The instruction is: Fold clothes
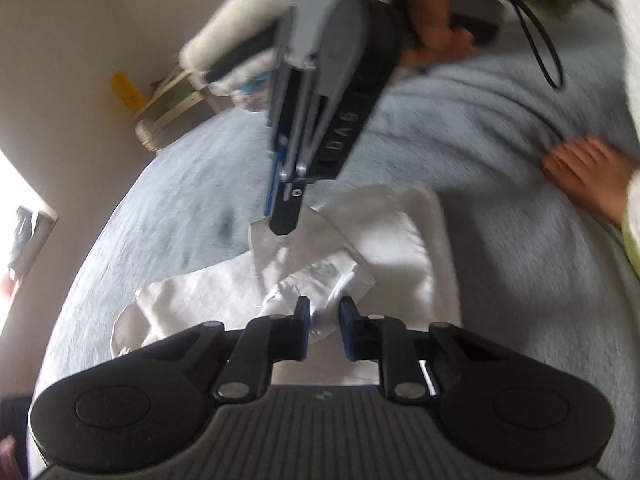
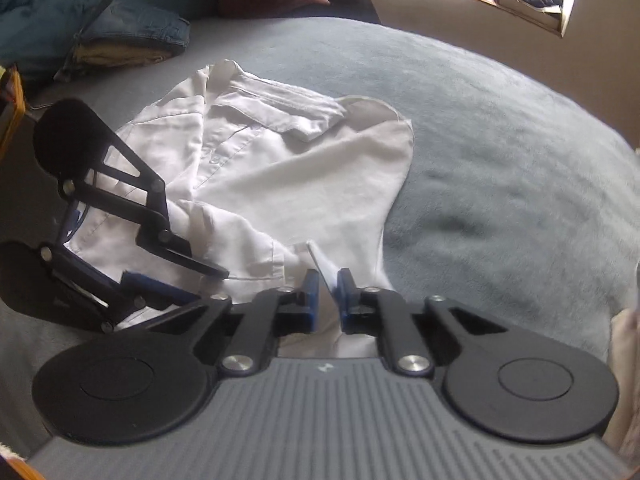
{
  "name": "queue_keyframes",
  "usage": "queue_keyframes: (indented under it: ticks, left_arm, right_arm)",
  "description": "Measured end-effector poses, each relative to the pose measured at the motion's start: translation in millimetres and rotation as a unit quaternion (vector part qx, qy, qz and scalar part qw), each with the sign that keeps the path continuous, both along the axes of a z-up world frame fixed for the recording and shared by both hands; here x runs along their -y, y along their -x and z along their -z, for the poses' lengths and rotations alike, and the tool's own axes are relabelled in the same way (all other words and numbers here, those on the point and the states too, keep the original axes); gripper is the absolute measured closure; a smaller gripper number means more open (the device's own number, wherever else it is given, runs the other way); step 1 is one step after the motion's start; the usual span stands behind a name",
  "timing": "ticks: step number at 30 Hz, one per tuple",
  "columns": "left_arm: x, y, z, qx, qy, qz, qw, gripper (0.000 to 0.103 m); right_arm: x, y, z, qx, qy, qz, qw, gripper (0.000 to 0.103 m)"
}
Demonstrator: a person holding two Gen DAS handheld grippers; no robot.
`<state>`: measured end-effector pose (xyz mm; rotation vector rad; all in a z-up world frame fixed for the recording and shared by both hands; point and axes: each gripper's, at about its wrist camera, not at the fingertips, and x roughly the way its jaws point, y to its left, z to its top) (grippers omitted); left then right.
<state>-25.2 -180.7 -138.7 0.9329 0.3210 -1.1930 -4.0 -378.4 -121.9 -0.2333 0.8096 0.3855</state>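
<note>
Left wrist view: the left gripper (image 1: 324,316), jaws narrow, pinches a bunched fold of a white shirt (image 1: 400,248) lying crumpled on a grey-blue blanket (image 1: 480,120); the right gripper (image 1: 285,222) reaches down from the far side, tip on the shirt's far edge; a bare foot (image 1: 588,180) rests at right.

Right wrist view: the right gripper (image 2: 328,286), jaws nearly closed, nips a thin shirt corner (image 2: 320,258); the left gripper (image 2: 176,274) grips cloth at near left; folded jeans (image 2: 132,36) sit far left; open blanket lies right; lift both corners together, keeping the edge taut.
</note>
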Motion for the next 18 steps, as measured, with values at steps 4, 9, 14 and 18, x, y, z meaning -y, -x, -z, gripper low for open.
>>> queue_keyframes:
  ticks: [4,9,14,18]
  left_arm:
    - [-5.6,-26.1,-11.0,-0.053,0.041,-0.065,0.9956,0.087]
    - [-13.2,-64.6,-14.2,-0.137,0.078,-0.154,0.9756,0.086]
    - [-20.0,-93.5,-13.0,-0.207,0.110,-0.210,0.9491,0.082]
    - [-22.9,-101.9,-13.6,-0.226,0.122,-0.216,0.9420,0.079]
  right_arm:
    - [-8.4,-19.2,-8.2,0.027,0.002,-0.019,0.999,0.099]
    - [-16.1,-54.4,-13.7,0.057,-0.017,-0.022,0.998,0.099]
    - [4.2,-88.0,-14.5,0.060,-0.100,0.050,0.992,0.097]
    - [47.8,-75.0,-19.2,0.052,-0.182,0.137,0.972,0.091]
